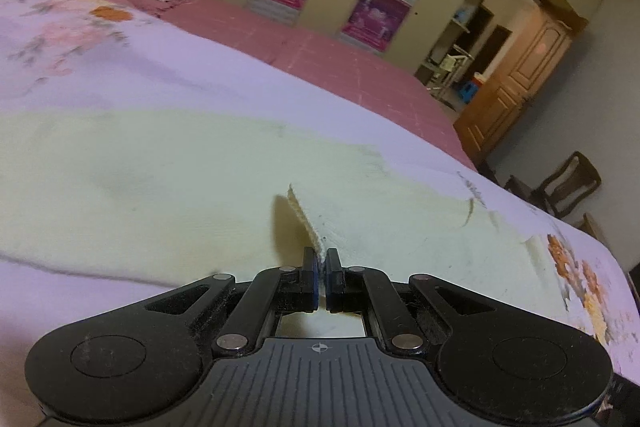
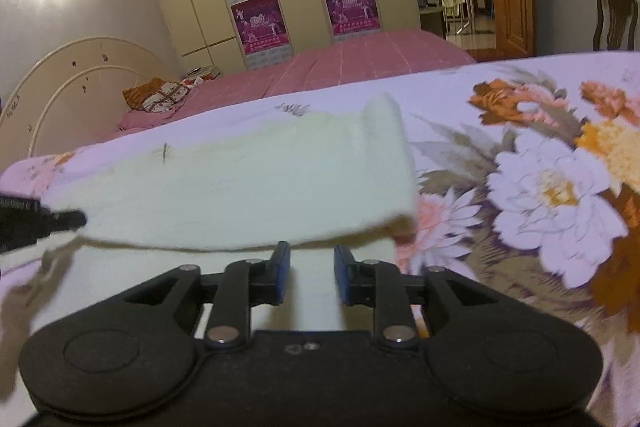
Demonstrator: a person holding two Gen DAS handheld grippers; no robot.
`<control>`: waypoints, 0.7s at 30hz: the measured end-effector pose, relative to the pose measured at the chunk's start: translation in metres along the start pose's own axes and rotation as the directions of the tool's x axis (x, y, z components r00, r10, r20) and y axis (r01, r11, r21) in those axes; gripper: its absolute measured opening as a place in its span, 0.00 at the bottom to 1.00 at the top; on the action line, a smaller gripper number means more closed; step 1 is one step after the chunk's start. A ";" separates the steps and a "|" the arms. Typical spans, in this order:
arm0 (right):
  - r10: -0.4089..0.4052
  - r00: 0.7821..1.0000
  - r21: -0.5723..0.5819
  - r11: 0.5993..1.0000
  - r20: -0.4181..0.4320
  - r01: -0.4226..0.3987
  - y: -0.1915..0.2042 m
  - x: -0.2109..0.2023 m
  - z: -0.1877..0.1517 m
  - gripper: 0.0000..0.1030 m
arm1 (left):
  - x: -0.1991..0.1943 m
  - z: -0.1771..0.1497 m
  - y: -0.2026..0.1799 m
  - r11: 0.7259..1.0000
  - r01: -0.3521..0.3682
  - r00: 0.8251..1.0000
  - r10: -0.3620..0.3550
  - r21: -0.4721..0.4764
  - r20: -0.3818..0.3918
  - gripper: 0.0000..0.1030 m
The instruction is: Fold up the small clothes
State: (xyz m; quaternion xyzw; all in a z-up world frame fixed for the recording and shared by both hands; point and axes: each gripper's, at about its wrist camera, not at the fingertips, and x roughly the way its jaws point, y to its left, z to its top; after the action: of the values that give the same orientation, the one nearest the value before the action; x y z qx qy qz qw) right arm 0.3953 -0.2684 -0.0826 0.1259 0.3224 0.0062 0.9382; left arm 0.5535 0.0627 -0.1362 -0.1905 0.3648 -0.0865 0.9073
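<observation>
We are looking along the right gripper [image 2: 312, 277], whose blue-padded jaws are standing apart with nothing pinched between them. A cream garment [image 2: 240, 187] is lying on the floral bedsheet [image 2: 540, 187], its near edge lifting just beyond the fingertips. The left gripper [image 2: 60, 219] is entering from the left, touching the garment's corner. Behind, we are seeing a pink bedspread [image 2: 360, 55] and a wardrobe [image 2: 192, 7] bearing purple posters [image 2: 260, 23].

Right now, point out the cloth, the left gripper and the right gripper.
cloth [image 2: 248, 187]: right wrist view, flat middle of the pale fabric.
left gripper [image 1: 322, 259]: left wrist view, between the fingers, shut on the cloth's edge.
right gripper [image 2: 312, 253]: right wrist view, gap between the open fingers.
</observation>
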 end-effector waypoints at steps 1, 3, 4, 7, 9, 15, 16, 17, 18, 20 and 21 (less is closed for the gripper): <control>0.006 1.000 0.021 1.000 0.001 -0.006 -0.001 0.001 0.001 0.33 | -0.001 -0.001 0.005 1.000 -0.004 1.000 0.004 -0.006 0.004 0.03; 0.006 1.000 0.054 0.999 0.004 -0.007 -0.005 0.004 0.005 0.34 | -0.003 -0.003 0.012 1.000 -0.004 1.000 0.004 -0.016 0.004 0.03; 0.003 1.000 0.069 0.998 0.007 -0.004 -0.008 0.005 0.006 0.34 | -0.002 -0.008 0.012 1.000 -0.007 1.000 0.007 -0.015 0.004 0.03; 0.007 1.000 0.138 0.990 0.005 -0.007 -0.017 0.009 0.010 0.37 | -0.004 -0.012 0.019 1.000 -0.005 1.000 0.005 -0.018 0.007 0.03; 0.016 1.000 0.209 0.978 0.004 -0.017 -0.027 0.012 0.012 0.37 | -0.003 -0.013 0.023 1.000 -0.002 1.000 0.002 -0.020 0.004 0.03; -0.006 1.000 0.232 0.973 -0.001 0.006 -0.034 0.022 0.015 0.16 | -0.020 -0.011 0.036 1.000 0.010 0.999 -0.010 -0.003 0.034 0.03; -0.008 1.000 0.228 0.974 0.001 0.008 -0.033 0.023 0.016 0.13 | -0.018 -0.010 0.035 1.000 -0.008 1.000 0.007 0.017 0.028 0.03; -0.012 1.000 0.222 0.975 0.003 0.010 -0.033 0.023 0.016 0.11 | -0.013 -0.011 0.036 1.000 -0.022 1.000 0.021 0.020 0.012 0.03; -0.023 1.000 0.209 0.978 -0.007 0.024 -0.032 0.026 0.015 0.10 | -0.009 -0.012 0.038 1.000 -0.022 1.000 0.022 0.012 0.000 0.03; -0.041 0.999 0.185 0.982 -0.037 0.047 -0.029 0.032 0.014 0.07 | -0.009 -0.014 0.038 0.999 -0.023 1.000 0.023 0.023 0.003 0.03; -0.047 0.998 0.169 0.984 -0.040 0.053 -0.027 0.031 0.015 0.08 | -0.010 -0.014 0.036 0.999 -0.028 1.000 0.028 0.032 0.005 0.03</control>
State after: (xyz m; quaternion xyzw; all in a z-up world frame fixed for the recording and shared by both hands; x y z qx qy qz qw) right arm 0.4273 -0.2948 -0.0968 0.1972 0.3415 -0.0424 0.9180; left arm 0.5371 0.0945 -0.1537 -0.1709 0.3639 -0.0792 0.9122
